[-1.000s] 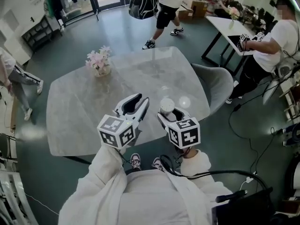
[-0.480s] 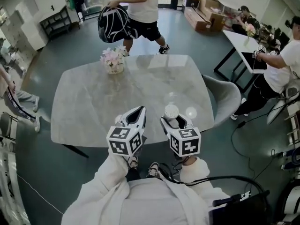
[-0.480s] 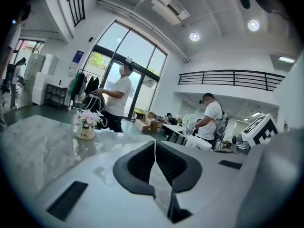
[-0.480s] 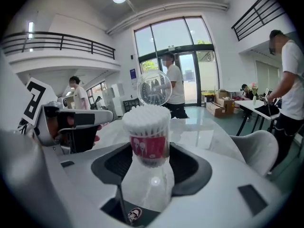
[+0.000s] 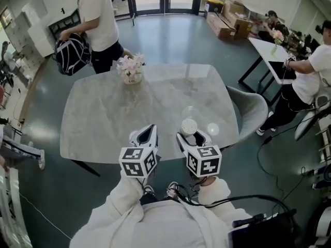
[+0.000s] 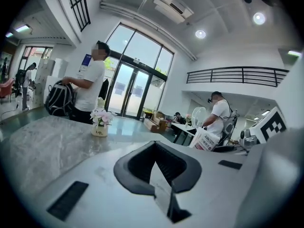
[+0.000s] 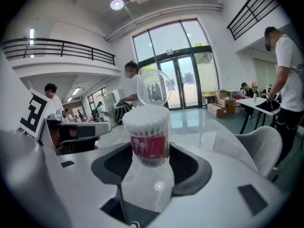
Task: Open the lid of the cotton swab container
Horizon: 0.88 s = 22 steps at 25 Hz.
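Observation:
The cotton swab container (image 7: 147, 127) is a clear tub packed with white swabs and wrapped in a red label. It stands upright between the pads of my right gripper (image 7: 147, 153), which is shut on its lower body. Its clear lid (image 7: 153, 87) is swung up behind the swabs. In the head view the container (image 5: 189, 126) sits over the table's near edge in the right gripper (image 5: 190, 134), with the lid (image 5: 190, 111) beyond it. My left gripper (image 5: 148, 132) hangs beside it to the left. Its jaws have just been closing and now meet with nothing between them (image 6: 154, 146).
The grey marble table (image 5: 103, 118) carries a vase of pink flowers (image 5: 131, 68) at its far side. A grey chair (image 5: 248, 110) stands at the table's right. A person with a black backpack (image 5: 95, 19) is beyond the far left corner. Other people stand at desks on the right.
The left gripper's jaws went from wide apart to shut, and it drew back toward the table's near edge. The person with the backpack walked leftward. The right gripper kept the container.

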Each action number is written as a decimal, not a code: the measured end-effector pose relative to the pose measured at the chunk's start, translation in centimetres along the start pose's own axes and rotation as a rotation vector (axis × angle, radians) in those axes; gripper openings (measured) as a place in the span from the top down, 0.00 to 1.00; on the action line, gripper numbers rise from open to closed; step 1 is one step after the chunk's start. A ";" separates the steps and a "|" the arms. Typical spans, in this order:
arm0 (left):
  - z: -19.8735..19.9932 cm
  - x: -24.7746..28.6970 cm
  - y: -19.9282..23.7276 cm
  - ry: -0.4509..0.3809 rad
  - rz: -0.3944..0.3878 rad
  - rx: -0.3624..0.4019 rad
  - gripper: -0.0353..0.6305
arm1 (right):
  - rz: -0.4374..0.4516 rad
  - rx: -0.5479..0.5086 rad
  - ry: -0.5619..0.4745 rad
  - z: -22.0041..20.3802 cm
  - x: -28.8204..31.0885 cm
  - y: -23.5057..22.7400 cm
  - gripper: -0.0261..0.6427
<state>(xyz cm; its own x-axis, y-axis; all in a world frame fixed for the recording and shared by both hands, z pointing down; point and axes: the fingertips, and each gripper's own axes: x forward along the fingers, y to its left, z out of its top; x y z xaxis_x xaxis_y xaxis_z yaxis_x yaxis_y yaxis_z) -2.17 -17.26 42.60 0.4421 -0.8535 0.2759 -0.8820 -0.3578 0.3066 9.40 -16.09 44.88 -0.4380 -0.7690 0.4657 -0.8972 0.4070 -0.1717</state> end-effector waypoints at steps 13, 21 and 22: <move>0.1 -2.1 -0.6 0.010 -0.072 0.088 0.94 | -0.060 -0.004 -0.003 0.3 -1.5 3.9 0.51; 0.2 -2.1 -0.1 0.010 -0.096 0.088 0.94 | -0.097 -0.005 -0.012 0.4 -1.6 3.9 0.52; 0.3 -2.1 -0.1 0.009 -0.097 0.088 0.94 | -0.105 -0.010 -0.011 0.4 -1.7 3.8 0.52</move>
<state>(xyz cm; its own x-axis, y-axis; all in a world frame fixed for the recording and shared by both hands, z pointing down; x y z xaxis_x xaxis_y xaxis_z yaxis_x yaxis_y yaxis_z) -3.05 -15.57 41.75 0.5268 -0.8101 0.2573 -0.8460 -0.4704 0.2512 6.65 -13.44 43.08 -0.3425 -0.8128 0.4712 -0.9374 0.3290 -0.1138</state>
